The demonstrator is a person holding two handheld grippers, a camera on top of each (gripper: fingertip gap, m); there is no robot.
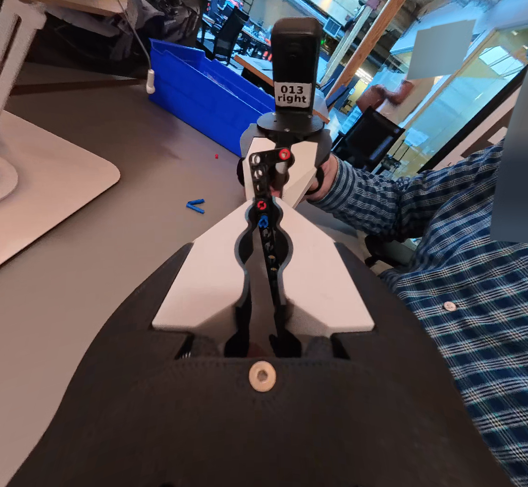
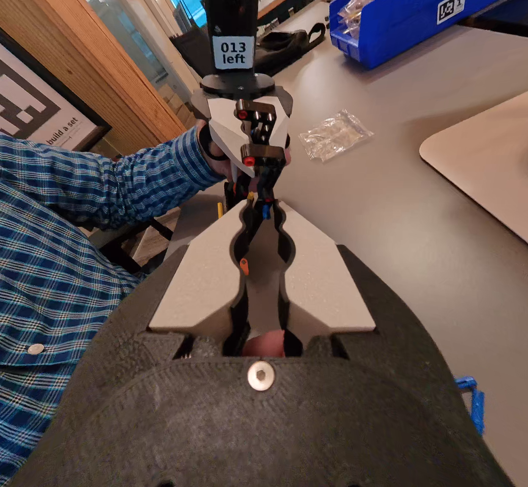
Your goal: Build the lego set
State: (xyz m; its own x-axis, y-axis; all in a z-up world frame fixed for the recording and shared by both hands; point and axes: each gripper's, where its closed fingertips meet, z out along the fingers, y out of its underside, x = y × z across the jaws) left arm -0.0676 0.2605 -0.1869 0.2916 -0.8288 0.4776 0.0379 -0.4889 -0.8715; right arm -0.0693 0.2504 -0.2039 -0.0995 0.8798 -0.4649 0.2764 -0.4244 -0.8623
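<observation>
While my left gripper pinches one long black lego beam carrying two red pins and one blue, my right gripper faces it, closed on the black assembly's other end, the whole build held in the air between both tools. Below lies a grey table with one blue bin (clear bags inside), one loose plastic bag, two blue pieces and a tiny red one. Wooden posts and glass walls stand behind.
</observation>
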